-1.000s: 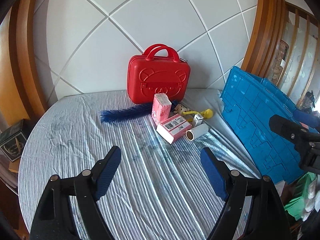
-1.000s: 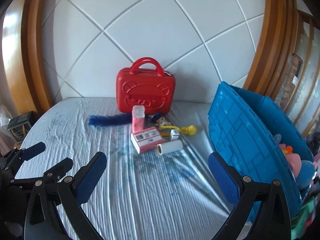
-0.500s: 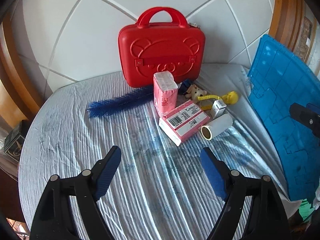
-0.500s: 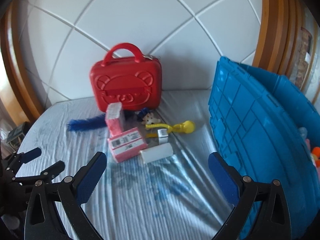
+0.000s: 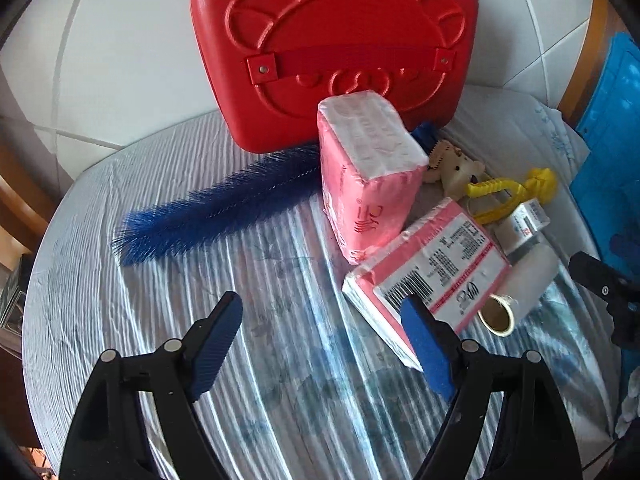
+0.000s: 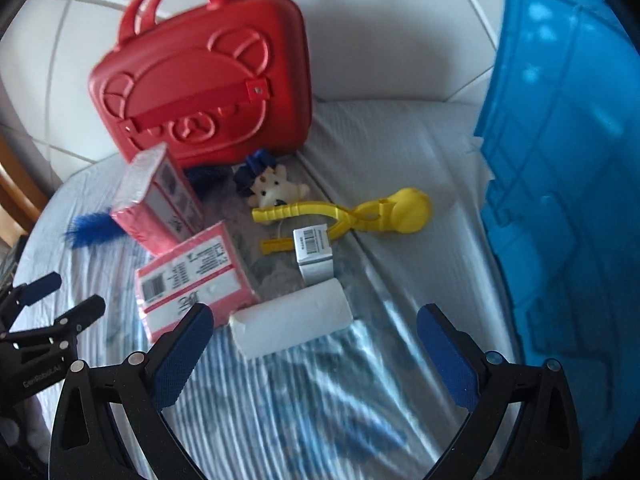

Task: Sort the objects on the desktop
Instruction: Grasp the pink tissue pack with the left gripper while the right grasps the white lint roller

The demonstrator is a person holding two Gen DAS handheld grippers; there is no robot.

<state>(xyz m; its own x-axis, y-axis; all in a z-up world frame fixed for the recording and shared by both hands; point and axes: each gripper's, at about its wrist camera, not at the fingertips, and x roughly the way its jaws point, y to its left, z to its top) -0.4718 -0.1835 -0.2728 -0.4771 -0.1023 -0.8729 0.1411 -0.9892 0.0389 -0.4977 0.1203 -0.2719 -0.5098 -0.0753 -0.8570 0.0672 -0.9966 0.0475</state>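
I am holding my left gripper [image 5: 320, 344] and right gripper [image 6: 316, 354] spread wide, both carrying nothing. The white roll [image 6: 292, 326] is lying just past my right fingertips at 12 o'clock, touching the flat pink pack [image 6: 192, 280]. It looks light, stiff and apt to roll; I am judging a grip across its middle best. The blue crate [image 6: 560, 184] is crowding 3 o'clock; open cloth [image 6: 304, 416] lies below.
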